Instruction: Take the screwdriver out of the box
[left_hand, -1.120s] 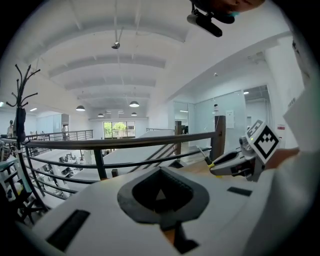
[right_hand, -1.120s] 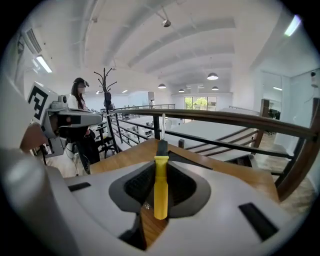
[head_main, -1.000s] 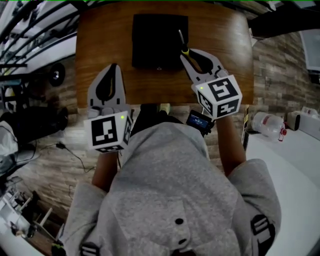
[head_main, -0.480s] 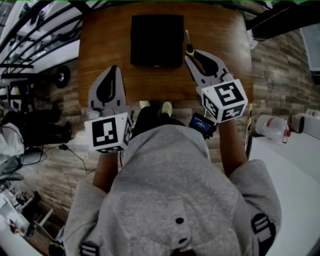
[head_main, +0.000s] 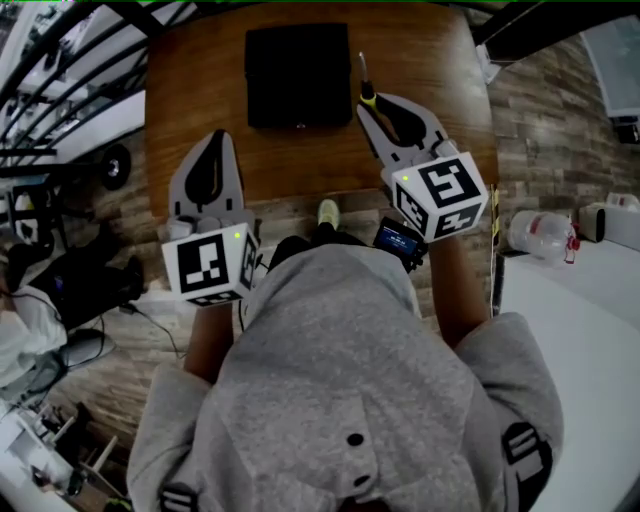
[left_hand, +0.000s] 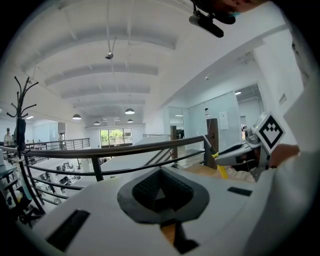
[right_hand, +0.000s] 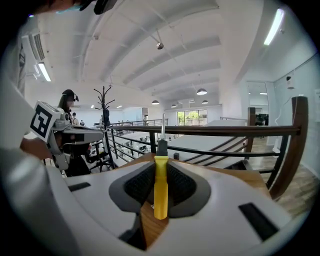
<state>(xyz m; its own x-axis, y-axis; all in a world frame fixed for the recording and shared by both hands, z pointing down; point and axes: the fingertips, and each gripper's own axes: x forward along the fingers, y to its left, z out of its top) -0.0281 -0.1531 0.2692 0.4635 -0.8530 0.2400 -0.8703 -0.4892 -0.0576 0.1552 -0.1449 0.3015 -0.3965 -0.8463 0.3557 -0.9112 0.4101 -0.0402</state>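
Observation:
The black box (head_main: 298, 75) lies with its lid down at the back middle of the wooden table (head_main: 200, 90). My right gripper (head_main: 371, 107) hovers just right of the box, shut on the screwdriver (head_main: 366, 88). Its yellow handle (right_hand: 160, 190) stands between the jaws of the right gripper (right_hand: 160, 167), with the metal shaft pointing forward. My left gripper (head_main: 222, 138) hangs over the table's front left, clear of the box, shut and with nothing in it. The left gripper (left_hand: 161, 176) has its jaws together. From there the screwdriver (left_hand: 220, 167) shows at the right.
The table's near edge runs just below both grippers, with a shoe (head_main: 328, 212) on the plank floor beneath it. A dark railing (right_hand: 225, 131) runs beyond the table. A white bottle (head_main: 537, 238) and a white counter (head_main: 580, 330) are at the right.
The right gripper has carried the screwdriver from over the box's right edge to a spot beside the box. The left gripper has shifted slightly and stays shut.

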